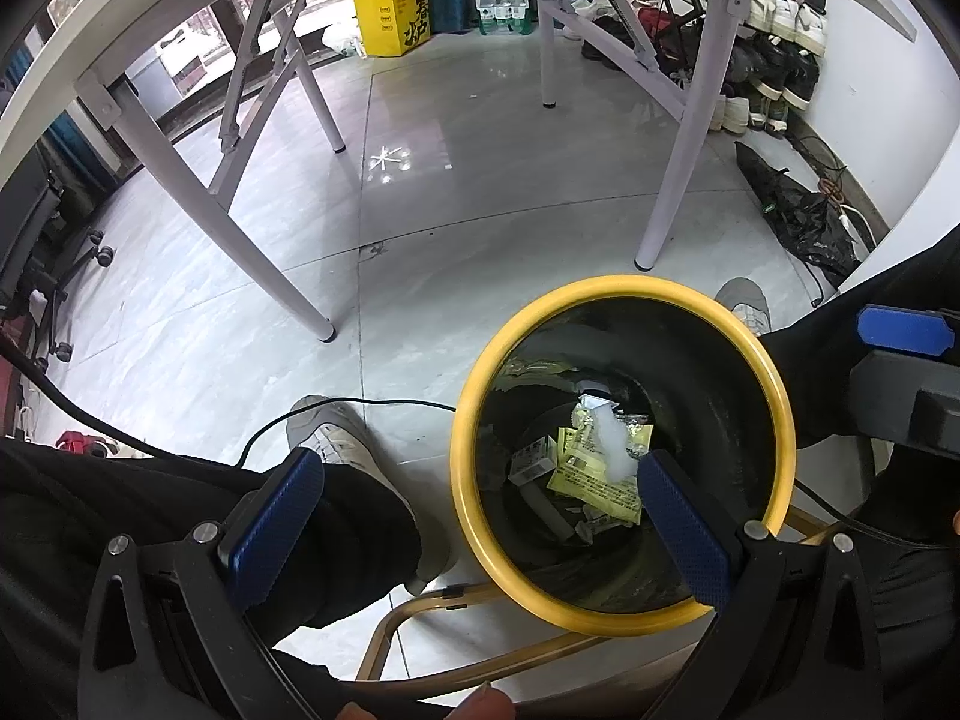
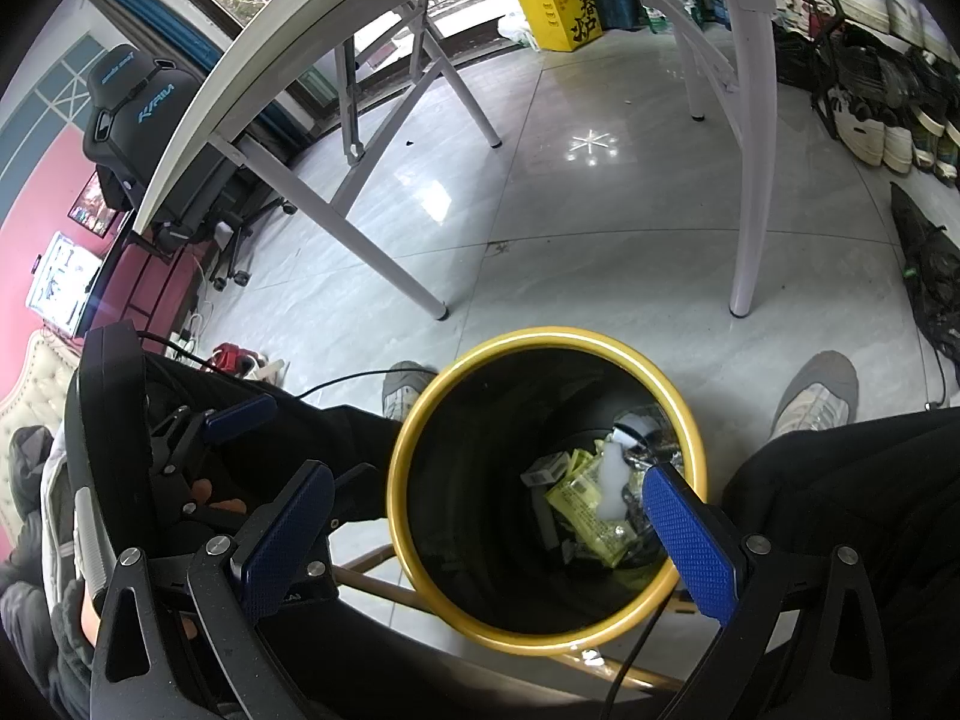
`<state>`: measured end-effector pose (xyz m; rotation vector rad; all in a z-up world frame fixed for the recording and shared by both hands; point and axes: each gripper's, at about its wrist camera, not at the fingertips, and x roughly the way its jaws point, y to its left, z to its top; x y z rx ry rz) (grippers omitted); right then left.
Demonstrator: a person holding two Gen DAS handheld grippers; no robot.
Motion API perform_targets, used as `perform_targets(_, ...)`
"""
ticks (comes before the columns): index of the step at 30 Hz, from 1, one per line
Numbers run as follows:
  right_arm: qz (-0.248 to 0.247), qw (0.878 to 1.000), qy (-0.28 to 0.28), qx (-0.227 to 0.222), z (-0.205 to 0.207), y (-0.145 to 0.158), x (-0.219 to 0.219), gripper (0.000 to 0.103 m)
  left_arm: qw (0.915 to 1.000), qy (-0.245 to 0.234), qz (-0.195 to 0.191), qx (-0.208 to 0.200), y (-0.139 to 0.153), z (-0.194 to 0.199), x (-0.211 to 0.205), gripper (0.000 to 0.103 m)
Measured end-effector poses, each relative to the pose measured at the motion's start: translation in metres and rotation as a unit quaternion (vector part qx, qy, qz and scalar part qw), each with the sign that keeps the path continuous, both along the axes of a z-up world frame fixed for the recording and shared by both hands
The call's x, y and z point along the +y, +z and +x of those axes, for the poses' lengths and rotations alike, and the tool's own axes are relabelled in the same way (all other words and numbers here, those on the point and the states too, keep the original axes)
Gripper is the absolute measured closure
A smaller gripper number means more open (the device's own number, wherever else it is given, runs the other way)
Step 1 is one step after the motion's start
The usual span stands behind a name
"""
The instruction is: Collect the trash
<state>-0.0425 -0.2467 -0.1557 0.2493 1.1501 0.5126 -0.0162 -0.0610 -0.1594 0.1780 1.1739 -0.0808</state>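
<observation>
A black bin with a yellow rim [image 1: 474,396] stands on the floor between the person's legs; it also shows in the right wrist view [image 2: 408,438]. Inside lie yellow wrappers [image 1: 591,474], a small grey box [image 1: 531,459] and a white crumpled piece [image 1: 615,441]; the right wrist view shows the same wrappers [image 2: 585,495] and white piece [image 2: 612,480]. My left gripper [image 1: 480,474] is open and empty above the bin, its right finger over the opening. My right gripper [image 2: 489,483] is open and empty above the bin too.
White folding table legs [image 1: 282,276] stand on the grey tile floor ahead. The person's shoes [image 1: 330,432] flank the bin. A gold chair frame [image 1: 414,618] is under the bin. A yellow box [image 1: 393,12], water bottles, a shoe rack [image 1: 780,42] and a black bag [image 1: 804,216] lie beyond.
</observation>
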Motion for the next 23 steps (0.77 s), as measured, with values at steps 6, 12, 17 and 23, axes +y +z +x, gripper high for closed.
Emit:
perform_targets(6,0.000,1.000,0.000,0.000,-0.0003,-0.0001,0.0002,0.000,1.0000,0.002,0.000,-0.001,0.0005,-0.0008,-0.0003,0.001)
perform_targets(12,-0.001,1.000,0.000,0.001,-0.0009,-0.0008,0.0010,0.000,1.0000,-0.001,-0.001,0.000,0.0010,-0.0009,-0.0001,0.001)
perform_targets(17,0.000,1.000,0.000,0.001,-0.0010,-0.0009,0.0013,0.000,0.9999,0.012,-0.006,-0.002,0.0025,-0.0004,0.0036,0.001)
perform_targets(23,-0.001,1.000,0.000,0.001,-0.0008,-0.0004,0.0014,0.000,1.0000,0.004,-0.006,-0.002,0.0015,-0.0011,0.0005,0.001)
